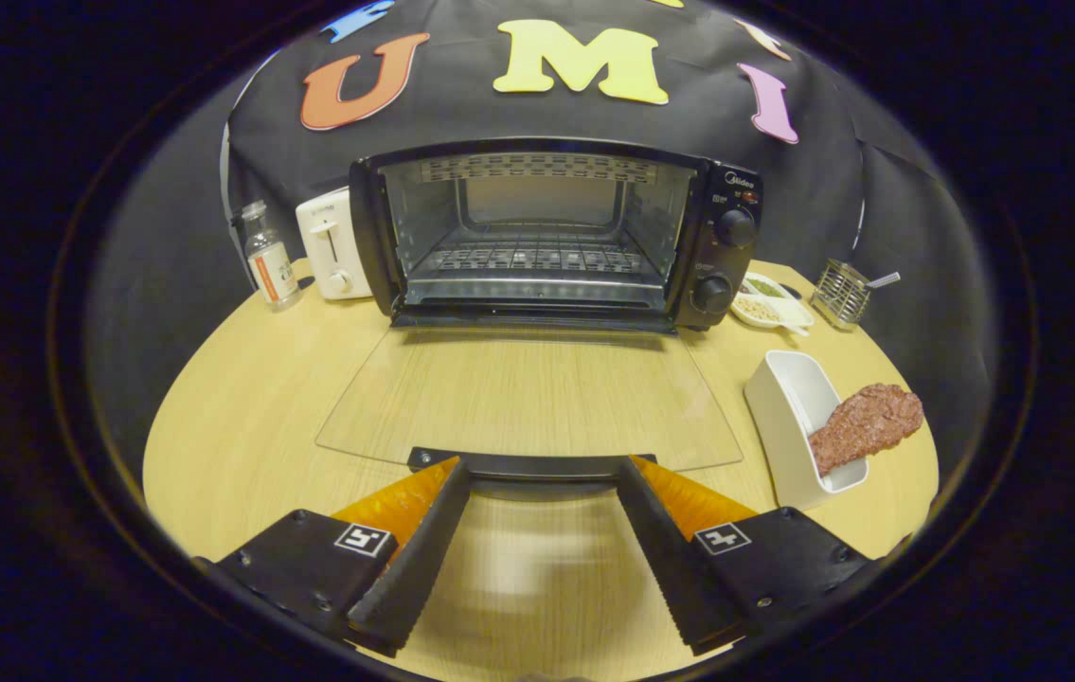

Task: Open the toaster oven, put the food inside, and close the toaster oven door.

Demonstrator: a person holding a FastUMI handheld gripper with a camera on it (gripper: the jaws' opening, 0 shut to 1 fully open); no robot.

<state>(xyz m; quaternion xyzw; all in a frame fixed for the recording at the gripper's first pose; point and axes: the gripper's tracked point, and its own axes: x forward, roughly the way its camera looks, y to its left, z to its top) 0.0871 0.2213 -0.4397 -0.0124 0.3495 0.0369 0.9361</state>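
A black toaster oven (pixel 556 237) stands at the back of the round wooden table, its cavity and wire rack (pixel 532 258) exposed. Its glass door (pixel 528 398) lies folded flat toward me, with the dark handle (pixel 532 464) right at my fingertips. My gripper (pixel 542 471) is open, fingers spread to either side of the handle's middle with nothing pressed between them. To the right of the fingers, a brown slab of meat (pixel 866 426) leans out of a white rectangular dish (pixel 788 417).
A white pop-up toaster (pixel 333 244) and a small glass bottle (pixel 270 258) stand left of the oven. Right of it are a white divided dish with grains (pixel 769 305) and a wire-mesh holder (pixel 842 292). Bare tabletop (pixel 243 398) lies left of the door.
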